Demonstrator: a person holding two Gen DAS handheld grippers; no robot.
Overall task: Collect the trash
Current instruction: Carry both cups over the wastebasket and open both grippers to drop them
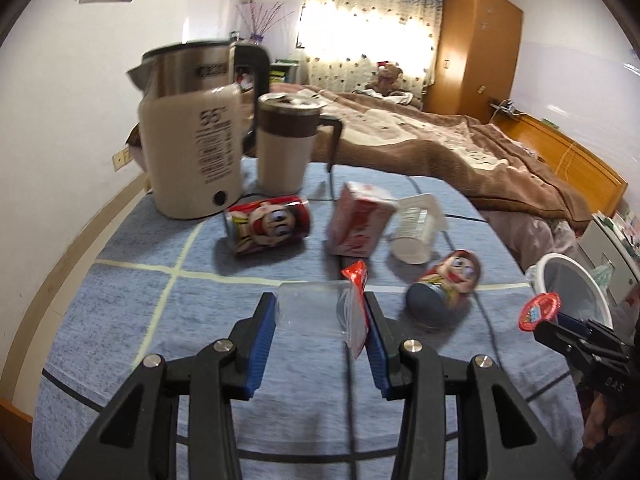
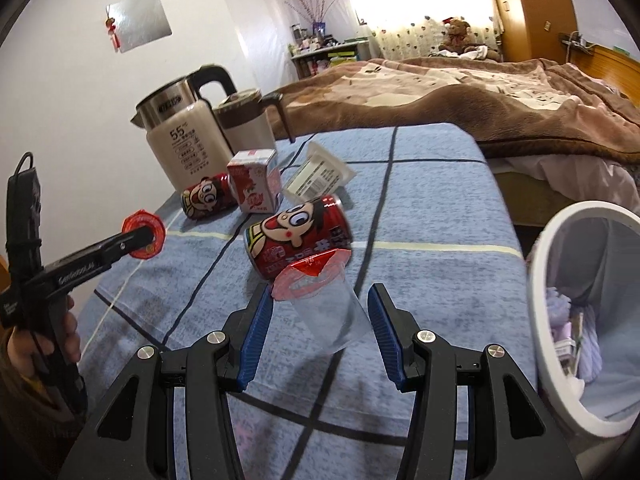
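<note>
Each gripper grips a clear plastic cup with a red foil lid. My left gripper point(image 1: 320, 312) is shut on one cup point(image 1: 308, 310) above the blue cloth; it also shows in the right wrist view point(image 2: 144, 236). My right gripper point(image 2: 318, 302) is shut on another cup point(image 2: 332, 316), seen from the left wrist view point(image 1: 538, 312) near the white trash bin point(image 1: 576, 280). On the table point(image 1: 140, 320) lie two red cartoon cans point(image 1: 268, 226) point(image 1: 448, 284), a pink carton point(image 1: 356, 222) and a tipped white cup point(image 1: 416, 228).
A kettle point(image 1: 192, 152) and a lidded mug point(image 1: 286, 140) stand at the table's far left. The bin point(image 2: 560, 320), with trash inside, sits off the table's right edge. A bed with a brown blanket point(image 1: 460, 140) lies beyond.
</note>
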